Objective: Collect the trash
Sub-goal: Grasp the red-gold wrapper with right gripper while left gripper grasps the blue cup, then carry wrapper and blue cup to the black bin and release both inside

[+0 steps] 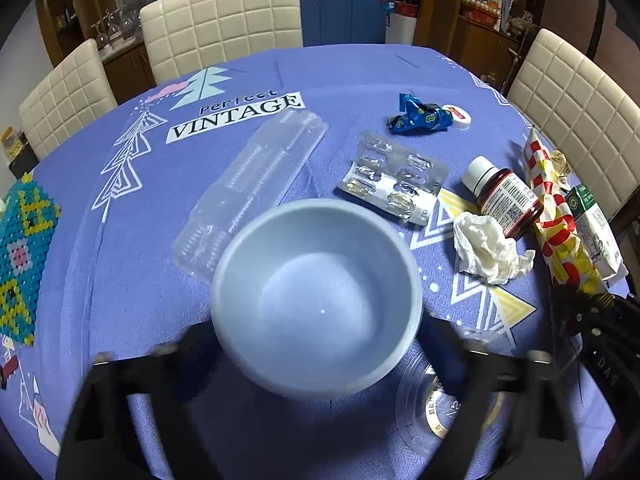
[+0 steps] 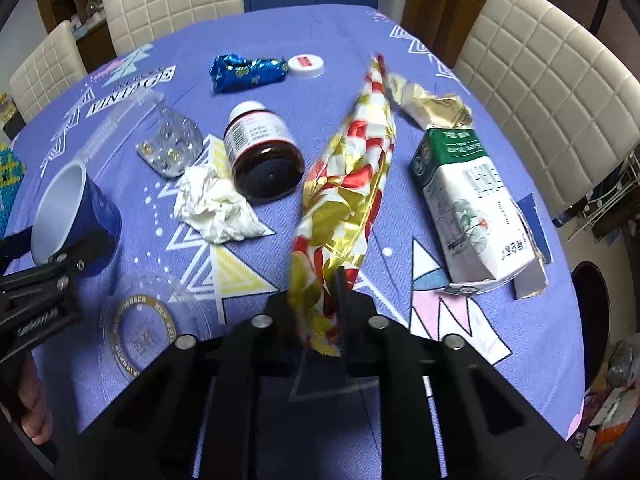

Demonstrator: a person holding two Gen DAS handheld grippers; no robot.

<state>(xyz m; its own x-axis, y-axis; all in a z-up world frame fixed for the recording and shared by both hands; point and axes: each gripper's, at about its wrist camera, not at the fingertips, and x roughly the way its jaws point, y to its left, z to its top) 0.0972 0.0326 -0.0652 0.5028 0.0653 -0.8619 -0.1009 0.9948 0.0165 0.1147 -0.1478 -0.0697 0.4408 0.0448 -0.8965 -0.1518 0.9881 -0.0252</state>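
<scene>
My left gripper (image 1: 316, 344) is shut on a blue mug with a white inside (image 1: 316, 300), held above the table; the mug also shows in the right wrist view (image 2: 72, 216). My right gripper (image 2: 320, 320) is shut on the lower end of a long red, white and gold wrapper (image 2: 348, 176), which also shows in the left wrist view (image 1: 560, 220). On the purple tablecloth lie a crumpled white tissue (image 2: 212, 208), a dark pill bottle (image 2: 260, 152) on its side, a blister pack (image 2: 170, 148), a blue candy wrapper (image 2: 248, 70), a white cap (image 2: 306, 66) and a milk carton (image 2: 472, 204).
A long clear plastic tray (image 1: 248, 188) lies left of centre. A clear round lid (image 2: 140, 336) lies near the table's front edge. A gold foil wrapper (image 2: 432, 106) lies behind the carton. Cream chairs (image 2: 552, 80) ring the table. A beaded mat (image 1: 24, 256) is at the left.
</scene>
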